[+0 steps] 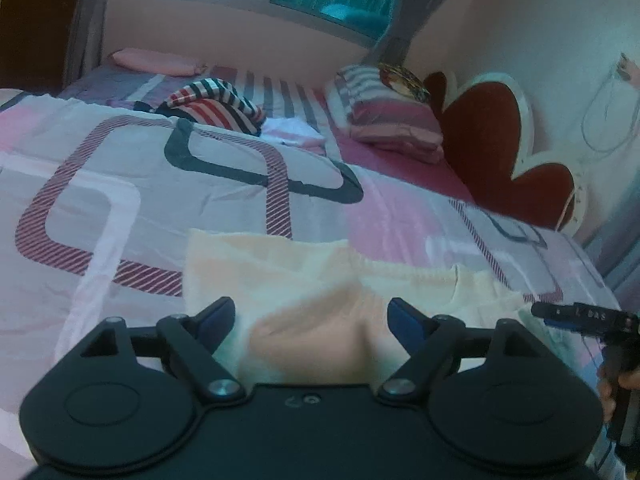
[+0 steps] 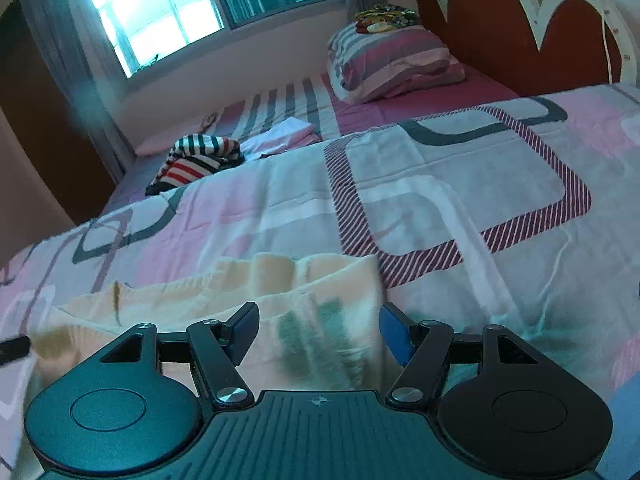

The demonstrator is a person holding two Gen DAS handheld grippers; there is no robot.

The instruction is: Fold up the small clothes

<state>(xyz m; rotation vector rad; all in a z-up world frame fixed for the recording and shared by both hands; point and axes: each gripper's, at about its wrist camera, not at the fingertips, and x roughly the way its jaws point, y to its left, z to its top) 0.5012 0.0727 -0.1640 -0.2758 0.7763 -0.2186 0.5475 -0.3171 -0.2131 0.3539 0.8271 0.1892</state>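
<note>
A small cream garment [image 1: 280, 272] lies flat on the patterned bedspread [image 1: 120, 184], right in front of both grippers. My left gripper [image 1: 312, 314] is open, its blue-padded fingers spread wide over the near part of the cloth and not pressing on it. In the right wrist view the same cream garment [image 2: 240, 280] shows a ribbed edge and a greenish print. My right gripper [image 2: 320, 316] is open too, with the cloth's right end lying between its fingers. The right gripper's tip [image 1: 580, 316] also shows at the cloth's far right end.
A striped red, white and black garment [image 1: 216, 106] lies heaped farther up the bed, beside folded white and pink clothes [image 1: 294, 132]. A striped pillow [image 1: 388, 120] rests against the red and white headboard [image 1: 492, 140]. A wall with a window runs along the far side.
</note>
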